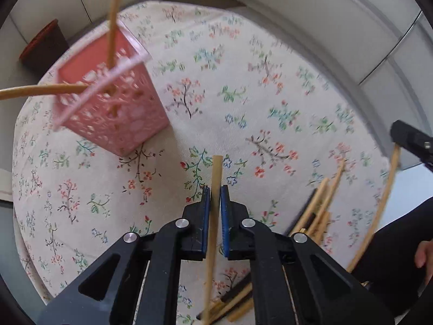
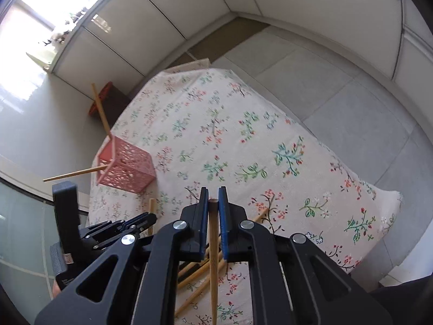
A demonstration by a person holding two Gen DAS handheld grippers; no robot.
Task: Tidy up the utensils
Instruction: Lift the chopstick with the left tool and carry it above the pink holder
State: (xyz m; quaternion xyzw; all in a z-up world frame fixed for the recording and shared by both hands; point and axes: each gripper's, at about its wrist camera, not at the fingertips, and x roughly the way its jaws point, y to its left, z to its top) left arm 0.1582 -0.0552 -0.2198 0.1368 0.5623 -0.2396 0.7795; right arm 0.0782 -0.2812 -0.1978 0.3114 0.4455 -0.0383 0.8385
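A chopstick was gripped between the pads of the left gripper, its blunt end jutting just past the fingertips. A second chopstick was clamped likewise in the right gripper. Two more were already stood in the pink basket at the far left of the flowered tablecloth, and a loose pile was left beneath the grippers. The sticks were judged light, stiff and smooth, apt to pivot if pinched at one point; a hold near the thick end was judged steadier.
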